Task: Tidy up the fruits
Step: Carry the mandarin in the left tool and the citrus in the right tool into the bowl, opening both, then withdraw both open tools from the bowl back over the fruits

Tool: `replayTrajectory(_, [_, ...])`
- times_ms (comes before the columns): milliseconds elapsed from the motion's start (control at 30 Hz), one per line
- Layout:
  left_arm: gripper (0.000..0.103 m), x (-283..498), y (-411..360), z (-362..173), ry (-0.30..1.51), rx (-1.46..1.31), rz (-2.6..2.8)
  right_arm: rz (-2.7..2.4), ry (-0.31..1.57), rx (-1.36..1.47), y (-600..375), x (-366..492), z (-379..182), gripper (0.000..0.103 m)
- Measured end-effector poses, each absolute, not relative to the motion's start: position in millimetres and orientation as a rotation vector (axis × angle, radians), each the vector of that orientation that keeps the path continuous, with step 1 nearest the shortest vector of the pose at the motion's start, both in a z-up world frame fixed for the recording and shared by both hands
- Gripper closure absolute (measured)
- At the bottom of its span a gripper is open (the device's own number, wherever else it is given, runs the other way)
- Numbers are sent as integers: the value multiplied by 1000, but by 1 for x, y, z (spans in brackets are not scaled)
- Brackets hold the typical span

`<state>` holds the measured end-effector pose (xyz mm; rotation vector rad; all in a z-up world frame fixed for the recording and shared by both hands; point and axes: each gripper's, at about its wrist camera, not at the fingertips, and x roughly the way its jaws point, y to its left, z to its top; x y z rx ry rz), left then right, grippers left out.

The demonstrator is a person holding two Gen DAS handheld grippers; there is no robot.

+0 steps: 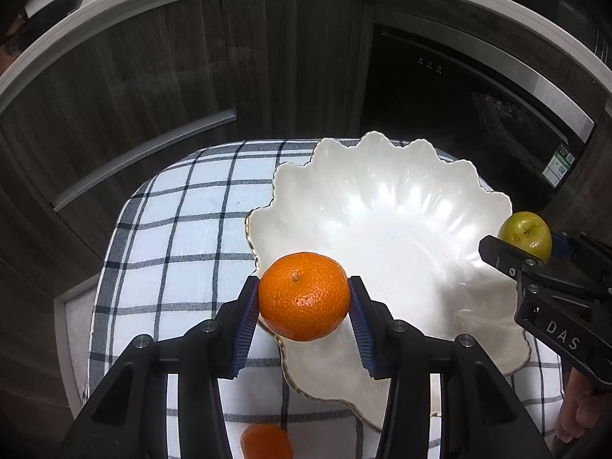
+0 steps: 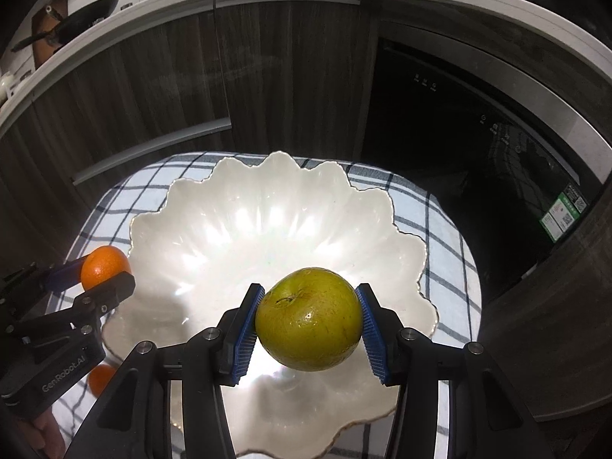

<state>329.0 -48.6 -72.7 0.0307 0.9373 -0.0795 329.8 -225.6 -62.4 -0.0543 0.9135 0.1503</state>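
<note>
Black claw arms with blue ribbed pads fill the near edge of both views. Left claw (image 1: 304, 298) clamped partway on a round orange mandarin (image 1: 304, 295), held above the near-left rim of a white scalloped ceramic bowl (image 1: 401, 222). Right claw (image 2: 309, 319) likewise closed on a yellow-green apple (image 2: 309, 319), stem dimple towards the lens, over the bowl's near half. Both claws tilt steeply down.

Second orange mandarin (image 1: 266, 441) lies on the cloth near the bowl's near-left side, cut off by the frame edge and the claw arm. Part of a hand (image 1: 577, 409) shows at the right claw's handle, mostly hidden.

Surface: small, covered by a white cloth with dark check lines (image 1: 183, 237). Beyond: dark wood-grain cabinet fronts (image 1: 153, 88), a black glass appliance door (image 1: 459, 114), pale countertop above; items on it too small to make out.
</note>
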Motion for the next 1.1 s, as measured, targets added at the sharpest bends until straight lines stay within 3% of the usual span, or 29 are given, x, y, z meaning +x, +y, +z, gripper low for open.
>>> replayTrajectory(300, [56,335,-47,-76,961,7,-83,133,940,-49,-231,343,-72,53])
replayTrajectory(433, [24,331,-42,-72,922,-6,-68,134,946,-37,-232,345,-71,51])
replayTrajectory(567, [13,331,-38,-66,911,-22,-68,121,912,-35,-232,342,-64,23])
replayTrajectory(667, [6,329,-35,-60,887,-8,-50,112,897,-25,-232,342,-58,17])
replayTrajectory(1100, [3,313,-32,-47,874,-21,-42,76,861,-2,-235,325,-31,17])
